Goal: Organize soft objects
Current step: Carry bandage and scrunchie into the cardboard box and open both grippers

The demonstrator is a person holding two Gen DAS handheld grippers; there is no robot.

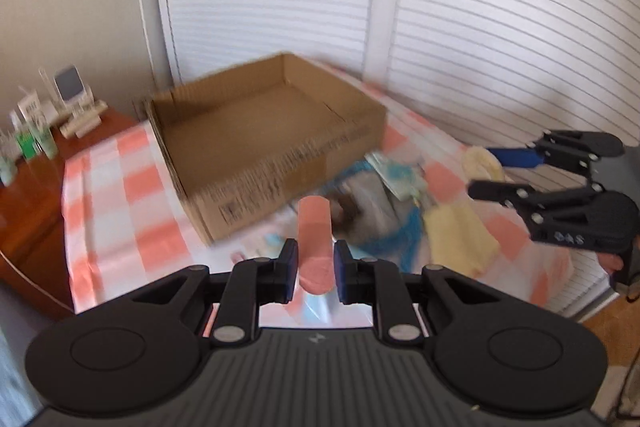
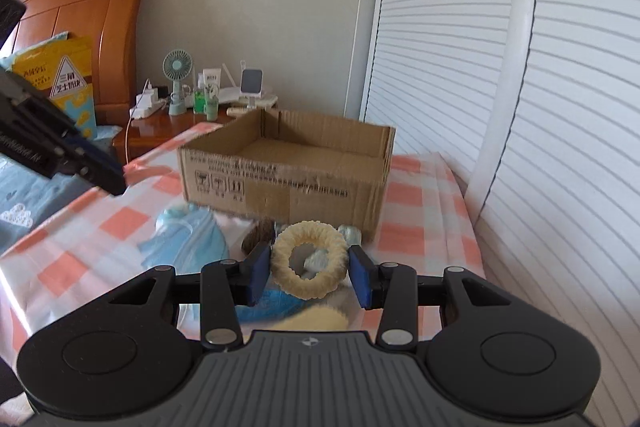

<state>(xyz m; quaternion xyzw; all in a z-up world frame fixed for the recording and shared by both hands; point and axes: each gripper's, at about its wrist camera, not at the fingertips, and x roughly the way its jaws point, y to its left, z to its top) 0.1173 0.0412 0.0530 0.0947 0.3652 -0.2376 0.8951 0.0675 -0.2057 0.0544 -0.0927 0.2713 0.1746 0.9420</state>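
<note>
My left hand-held gripper (image 1: 316,269) pinches a salmon-pink soft strip (image 1: 315,243); my right hand-held gripper (image 2: 308,277) clamps a cream fluffy ring (image 2: 308,259). The open brown cardboard box (image 2: 288,163) lies ahead: I should release both well past its rim.

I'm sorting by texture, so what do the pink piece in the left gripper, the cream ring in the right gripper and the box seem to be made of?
Pink piece: probably smooth matt foam or sponge; a flat, rounded strip, though the view is blurred.
Cream ring: fuzzy plush or terry-like fabric; its nubbly pile shows.
Box: plain brown corrugated cardboard, matt, with fluted edges and black print.
</note>
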